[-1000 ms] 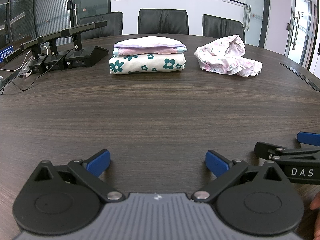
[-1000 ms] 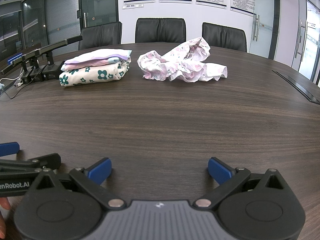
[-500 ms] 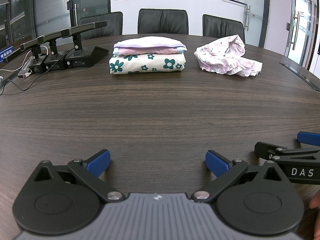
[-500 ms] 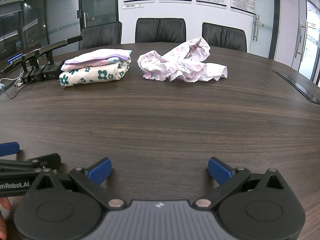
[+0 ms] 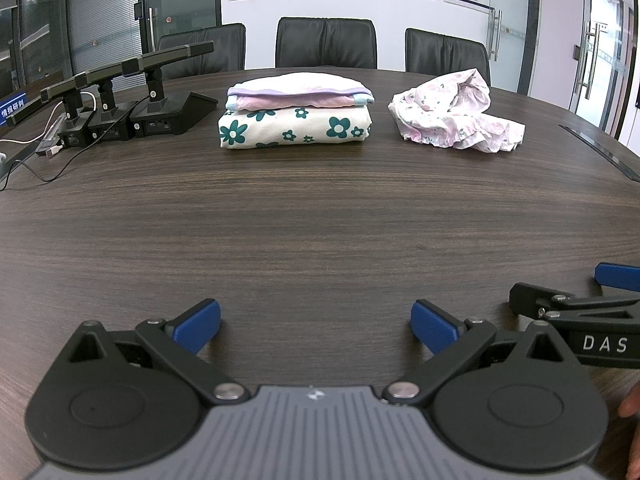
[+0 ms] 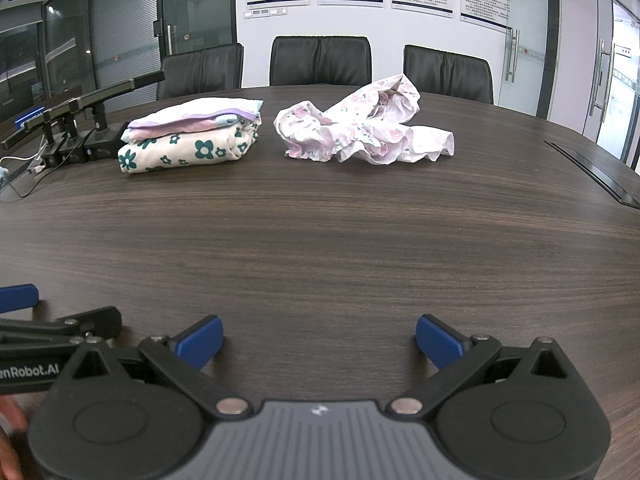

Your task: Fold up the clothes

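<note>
While both grippers are resting low over the near edge of the table (image 5: 320, 216), neither is holding anything. The left gripper (image 5: 316, 320) is keeping its blue fingers (image 5: 198, 322) spread wide, with bare wood showing between them. The right gripper (image 6: 320, 336) is doing the same, its fingers (image 6: 438, 340) standing far apart over the dark tabletop. Each gripper is showing at the edge of the other's view, so the two are sitting side by side, close together but not touching.

Across the table, well apart from both grippers, a crumpled garment (image 6: 364, 132) in white with pink flowers is lying in a loose heap. Just beside it, to its left, a folded stack (image 5: 296, 114) is sitting: a cream piece with dark green flowers at the bottom and a pink and lilac piece on top. Farther left, three black microphones (image 5: 120, 96) are standing in a row with cables trailing from them. Three black chairs (image 5: 326, 42) are lining the far edge.
</note>
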